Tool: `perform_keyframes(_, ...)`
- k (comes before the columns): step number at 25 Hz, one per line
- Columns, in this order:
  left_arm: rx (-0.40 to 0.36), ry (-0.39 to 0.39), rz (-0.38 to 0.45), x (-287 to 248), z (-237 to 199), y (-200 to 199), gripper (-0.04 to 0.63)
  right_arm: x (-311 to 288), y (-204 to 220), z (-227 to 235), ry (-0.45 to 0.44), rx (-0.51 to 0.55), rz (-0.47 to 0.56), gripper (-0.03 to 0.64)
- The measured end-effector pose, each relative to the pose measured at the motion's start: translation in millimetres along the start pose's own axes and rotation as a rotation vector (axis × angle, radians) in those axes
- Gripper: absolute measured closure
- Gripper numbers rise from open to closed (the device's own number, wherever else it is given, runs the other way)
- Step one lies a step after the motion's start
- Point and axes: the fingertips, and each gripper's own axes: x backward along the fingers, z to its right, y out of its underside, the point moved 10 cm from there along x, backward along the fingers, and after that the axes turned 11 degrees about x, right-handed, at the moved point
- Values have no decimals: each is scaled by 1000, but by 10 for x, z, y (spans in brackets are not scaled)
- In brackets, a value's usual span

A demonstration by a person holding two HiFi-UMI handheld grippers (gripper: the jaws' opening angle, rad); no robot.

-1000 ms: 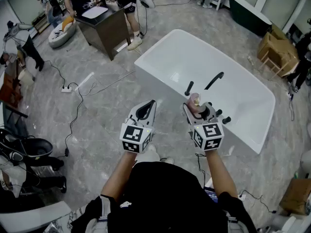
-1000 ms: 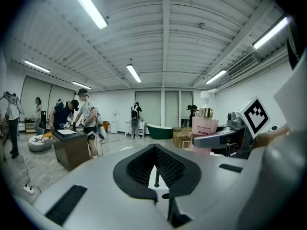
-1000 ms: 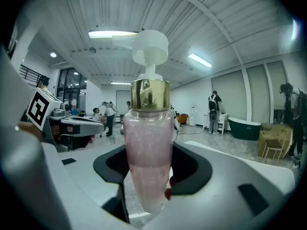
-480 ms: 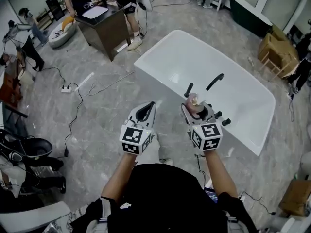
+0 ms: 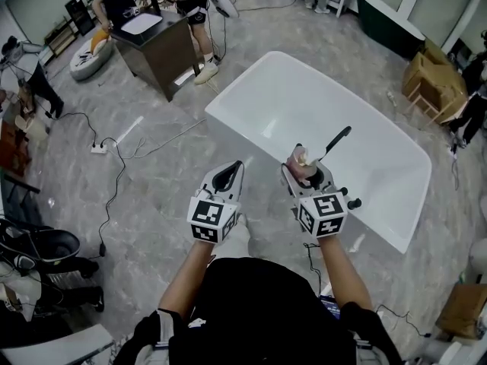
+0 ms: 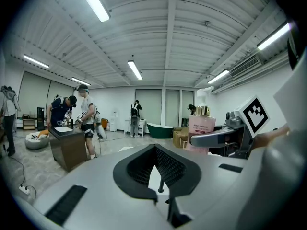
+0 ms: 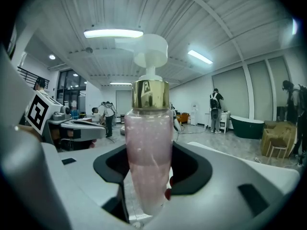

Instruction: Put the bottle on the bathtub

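Observation:
A pale pink pump bottle (image 7: 146,166) with a gold collar and white pump stands upright in my right gripper (image 7: 148,190), which is shut on its lower body. In the head view the bottle (image 5: 302,158) and right gripper (image 5: 306,170) hover at the near rim of the white bathtub (image 5: 236,131), just left of the black faucet (image 5: 335,139). My left gripper (image 5: 228,175) is shut and holds nothing, above the floor left of the tub. The left gripper view shows its jaws (image 6: 160,176) together, and the bottle (image 6: 201,126) off to the right.
A dark desk (image 5: 156,44) with people around it stands at the far left. Cables and a power strip (image 5: 99,148) lie on the floor. Wooden chairs (image 5: 434,78) and a dark green tub (image 5: 388,21) are beyond the white bathtub. A black chair (image 5: 38,249) sits at my left.
The bathtub and faucet have shifted in the head view, and the faucet now lies closer to the bottle. Both grippers keep their states; the right still holds the bottle.

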Motion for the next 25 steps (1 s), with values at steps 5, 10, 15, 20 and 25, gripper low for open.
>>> perform_keyframes(5,4,7,-7,-389,-321,-156,583,-471,-81,193,5,-12,-6,380)
perform_keyframes(10,8,27,-26,-751,-668,-378,583,-940,-233,341,15,-21,-26,380)
perform_keyframes(15,11,58,-45,-1092,-1058,-612,583,-1403,-397,437,35,-35,-42,380)
perform_keyframes(20,6,97,-67,-1382,-1433,-732,583,-1824,-438,477,69,-57,-59,380)
perform_keyframes(25,5,127,-87,-1608,-1696,-777,583,-2114,-419,533,98,-79,-75,380)
